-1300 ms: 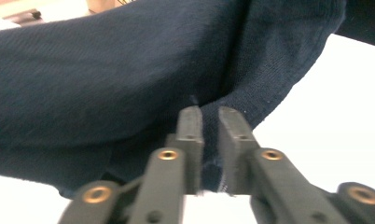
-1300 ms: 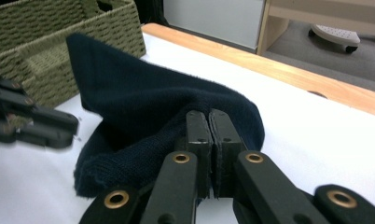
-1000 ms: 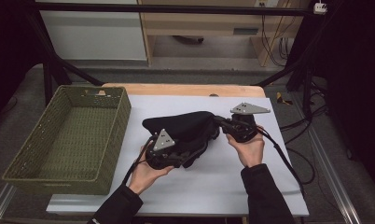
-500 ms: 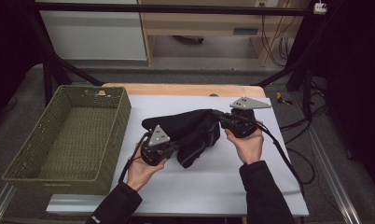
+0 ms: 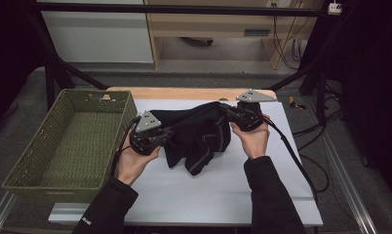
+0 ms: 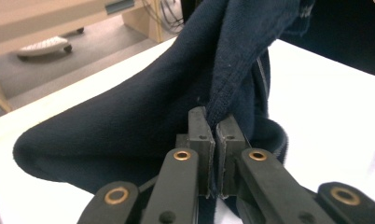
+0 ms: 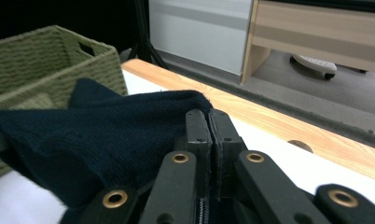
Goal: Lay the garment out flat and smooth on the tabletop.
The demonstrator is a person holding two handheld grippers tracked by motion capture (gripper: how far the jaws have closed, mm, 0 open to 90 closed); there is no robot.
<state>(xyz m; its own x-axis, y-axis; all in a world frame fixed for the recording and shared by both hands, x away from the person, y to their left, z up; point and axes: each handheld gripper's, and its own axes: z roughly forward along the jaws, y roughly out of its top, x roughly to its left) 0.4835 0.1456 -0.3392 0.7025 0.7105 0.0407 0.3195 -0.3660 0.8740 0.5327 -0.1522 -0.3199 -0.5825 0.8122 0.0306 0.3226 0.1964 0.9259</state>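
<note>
Left gripper (image 5: 167, 132) and right gripper (image 5: 226, 111) — fingers of each clamped on an edge of the dark garment (image 5: 199, 134). Garment stretched between them, its lower folds hanging to the desk (image 5: 282, 161) — basket (image 5: 43, 161) just left.

Right gripper (image 7: 212, 122), seen along its two black jaws: jaws closed, w/ an edge of the dark navy knit garment (image 7: 97, 140) pinched between the pads. Fabric stretches off to the left, taut, lifted above the white table surface (image 7: 279, 149). Green woven basket (image 7: 50, 60) at upper left, behind the garment. Wooden table edge (image 7: 288, 126) runs diagonally at right; pale cabinet (image 7: 199, 32) and wood furniture beyond.
</note>
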